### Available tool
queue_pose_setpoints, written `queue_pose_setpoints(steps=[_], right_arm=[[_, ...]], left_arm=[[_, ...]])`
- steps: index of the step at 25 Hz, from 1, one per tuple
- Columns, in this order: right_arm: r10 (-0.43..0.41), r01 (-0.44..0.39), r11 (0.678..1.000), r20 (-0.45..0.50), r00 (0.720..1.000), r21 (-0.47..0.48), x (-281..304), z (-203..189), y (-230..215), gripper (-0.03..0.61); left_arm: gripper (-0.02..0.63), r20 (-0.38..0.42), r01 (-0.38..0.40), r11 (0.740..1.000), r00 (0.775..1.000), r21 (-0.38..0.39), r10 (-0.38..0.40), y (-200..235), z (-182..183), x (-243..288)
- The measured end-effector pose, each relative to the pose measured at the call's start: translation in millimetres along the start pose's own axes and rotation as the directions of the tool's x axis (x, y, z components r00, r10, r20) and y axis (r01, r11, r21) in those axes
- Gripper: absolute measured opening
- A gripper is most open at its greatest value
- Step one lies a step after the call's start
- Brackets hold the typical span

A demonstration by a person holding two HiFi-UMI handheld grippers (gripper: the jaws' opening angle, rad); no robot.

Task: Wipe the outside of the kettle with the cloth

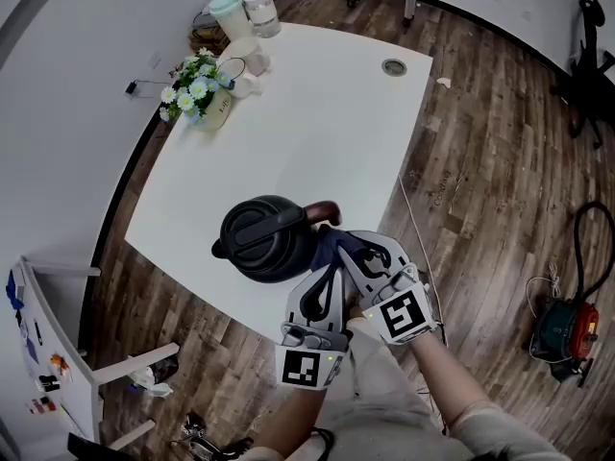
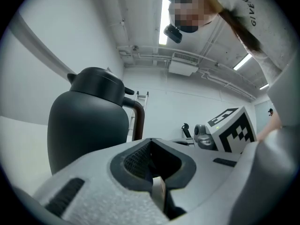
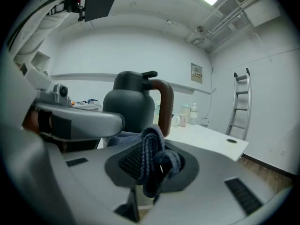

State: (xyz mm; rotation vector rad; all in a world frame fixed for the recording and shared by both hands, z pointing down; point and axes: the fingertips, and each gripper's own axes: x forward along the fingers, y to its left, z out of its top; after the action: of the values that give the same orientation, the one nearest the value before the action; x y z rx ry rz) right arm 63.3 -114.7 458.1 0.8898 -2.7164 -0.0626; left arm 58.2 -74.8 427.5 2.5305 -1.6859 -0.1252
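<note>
1 kettle point(image 1: 264, 238) stood upright on worktop point(image 1: 317, 133), near its front edge | left hand-held gripper point(image 2: 154, 172) (1 of 2): jaws together, empty | right hand-held gripper point(image 3: 147, 172): clamped on 1 dark blue cloth point(image 3: 152, 158), just beside kettle

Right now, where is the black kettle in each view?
Head view: black kettle at centre, near the table's front edge.
Left gripper view: black kettle at left, beyond the jaws.
Right gripper view: black kettle at centre, behind the cloth in the right gripper.
Shared landmark: its brown handle.
</note>
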Motion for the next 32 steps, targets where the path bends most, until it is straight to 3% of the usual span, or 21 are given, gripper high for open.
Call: queue_pose_setpoints(steps=[4, 7, 9, 11, 14, 17, 20, 22, 24, 28, 32], right_arm=[[0.026, -0.025, 1.000, -0.038, 0.999, 0.011, 6.7, -19.2, 0.2, 0.052], [0.005, -0.008, 0.996, -0.038, 0.999, -0.090, -10.8, 4.1, -9.4, 0.052], [-0.030, 0.028, 0.983, -0.007, 1.000, -0.183, -32.2, 40.4, -19.4, 0.052], [-0.058, 0.076, 0.967, 0.083, 0.995, -0.242, -52.7, 89.1, -28.5, 0.052], [-0.064, 0.146, 0.941, 0.262, 0.963, -0.307, -68.9, 166.7, -40.9, 0.052], [-0.036, 0.162, 0.931, 0.361, 0.932, -0.327, -57.4, 212.9, -54.5, 0.052], [0.097, 0.023, 0.945, 0.348, 0.933, -0.326, -21.8, 216.7, -57.8, 0.052], [0.256, -0.163, 0.933, 0.273, 0.927, -0.320, 6.6, 201.5, -51.2, 0.052], [0.389, -0.345, 0.907, 0.166, 0.906, -0.242, 31.4, 178.9, -47.9, 0.052], [0.588, -0.582, 0.797, -0.014, 0.809, -0.164, 60.1, 135.6, -43.9, 0.052], [0.667, -0.683, 0.715, -0.145, 0.731, -0.151, 76.8, 93.5, -33.4, 0.052]], left_arm=[[0.008, -0.014, -0.015, 1.000, 1.000, -0.005, 0.015, 6.8, -7.4, -0.2], [0.008, -0.007, -0.015, 1.000, 1.000, 0.009, 0.015, 8.7, -4.9, -0.6], [0.008, -0.003, -0.007, 1.000, 1.000, -0.024, 0.007, 5.2, 6.4, 1.1], [0.008, 0.011, 0.009, 0.999, 1.000, -0.036, -0.008, 1.9, 23.7, 1.4], [0.008, 0.048, 0.035, 0.999, 0.998, -0.003, -0.035, 0.1, 53.3, -0.4], [0.008, 0.079, 0.052, 0.998, 0.995, 0.017, -0.054, 0.7, 76.7, -2.5], [0.008, 0.089, 0.054, 0.998, 0.994, 0.026, -0.056, 0.1, 83.8, -2.8], [0.008, 0.090, 0.053, 0.998, 0.994, 0.017, -0.054, -2.1, 80.5, -0.2], [0.008, 0.091, 0.059, 0.998, 0.994, 0.001, -0.058, -6.1, 75.1, 3.5], [0.008, 0.082, 0.088, 0.996, 0.993, -0.023, -0.086, -16.2, 62.0, 7.3], [0.008, 0.055, 0.082, 0.996, 0.995, -0.042, -0.079, -15.5, 46.0, 7.1]])
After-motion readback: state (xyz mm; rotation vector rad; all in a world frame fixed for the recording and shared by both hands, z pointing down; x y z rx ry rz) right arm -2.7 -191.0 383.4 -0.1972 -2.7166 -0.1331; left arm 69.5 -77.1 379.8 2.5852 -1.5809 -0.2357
